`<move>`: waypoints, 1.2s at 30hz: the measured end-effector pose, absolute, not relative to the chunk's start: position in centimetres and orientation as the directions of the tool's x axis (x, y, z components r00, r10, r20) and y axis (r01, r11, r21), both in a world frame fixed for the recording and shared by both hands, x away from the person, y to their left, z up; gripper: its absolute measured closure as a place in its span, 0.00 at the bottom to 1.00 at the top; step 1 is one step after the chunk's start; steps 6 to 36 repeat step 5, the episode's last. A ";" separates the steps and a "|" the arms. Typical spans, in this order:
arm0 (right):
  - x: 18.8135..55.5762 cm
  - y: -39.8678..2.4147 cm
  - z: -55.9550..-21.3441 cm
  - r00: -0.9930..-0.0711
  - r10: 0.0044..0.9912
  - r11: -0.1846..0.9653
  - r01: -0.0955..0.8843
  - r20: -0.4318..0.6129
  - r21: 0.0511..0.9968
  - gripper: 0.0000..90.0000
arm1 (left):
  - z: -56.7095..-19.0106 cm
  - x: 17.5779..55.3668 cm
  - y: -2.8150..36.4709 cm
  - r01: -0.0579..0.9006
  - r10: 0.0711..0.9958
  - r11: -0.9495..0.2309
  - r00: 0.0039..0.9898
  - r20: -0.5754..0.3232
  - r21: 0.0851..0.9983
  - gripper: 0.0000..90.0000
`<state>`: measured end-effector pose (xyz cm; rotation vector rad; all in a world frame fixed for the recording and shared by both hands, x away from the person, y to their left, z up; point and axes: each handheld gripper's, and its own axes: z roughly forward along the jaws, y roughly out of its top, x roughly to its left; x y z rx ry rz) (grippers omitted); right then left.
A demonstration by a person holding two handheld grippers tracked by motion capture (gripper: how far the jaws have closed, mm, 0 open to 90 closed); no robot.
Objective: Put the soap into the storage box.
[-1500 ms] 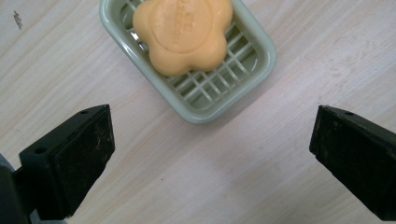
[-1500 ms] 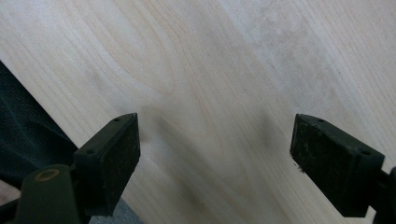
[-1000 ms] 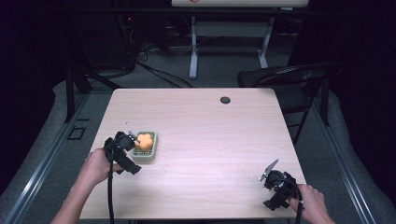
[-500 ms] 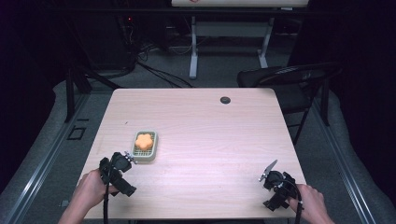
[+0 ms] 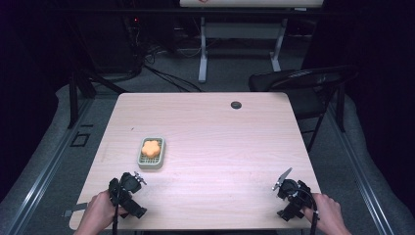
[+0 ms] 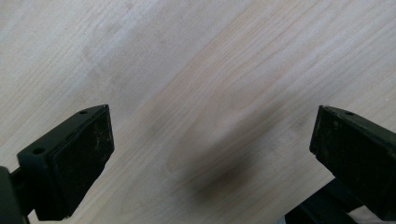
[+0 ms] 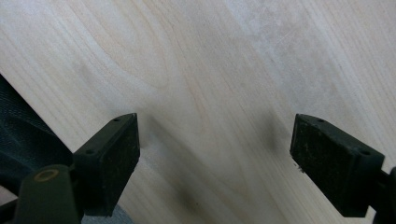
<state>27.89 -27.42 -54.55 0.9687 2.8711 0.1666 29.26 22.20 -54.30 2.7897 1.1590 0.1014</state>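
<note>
1. The left gripper [image 5: 128, 192] sits at about seven o'clock on the pale wood-grain worktop [image 5: 220, 142], held in the person's left hand [image 5: 100, 213]. Its jaws are spread wide with nothing between them; the left gripper view [image 6: 210, 135] has bare wood and a soft shadow in the gap.
2. Just ahead of it, toward nine o'clock of the worktop's centre, lies the orange flower-shaped sponge [image 5: 151, 147], resting in a small pale-green rectangular plastic tray [image 5: 141, 161]. Sponge and tray are near the left gripper but apart from it.
3. At one o'clock, near the far edge, is a small black round cap [image 5: 236, 105], well apart from everything else.
4. The right gripper [image 5: 289, 190] rests at five o'clock in the right hand [image 5: 327, 215], jaws likewise spread and empty.
5. Judgement: the sponge looks set down in its tray and both grippers are parked, so the work seems at a rest. A further pick would call for the left gripper to go forward and close on the sponge's sides.
6. The high view gives the layout; the gripper views give jaw spacing and wood grain close up.
</note>
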 end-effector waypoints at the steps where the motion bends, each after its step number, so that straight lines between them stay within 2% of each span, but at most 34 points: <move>1: 27.9 -27.4 -54.5 -0.792 0.607 0.791 0.595 -0.066 0.138 0.17 | -54.3 29.3 22.2 0.698 0.706 -0.703 0.708 0.016 0.139 0.00; 36: 28.0 -27.6 -54.6 -0.788 0.613 0.786 0.601 -0.059 0.140 0.18 | -54.2 29.5 22.4 0.700 0.709 -0.699 0.705 0.013 0.147 0.00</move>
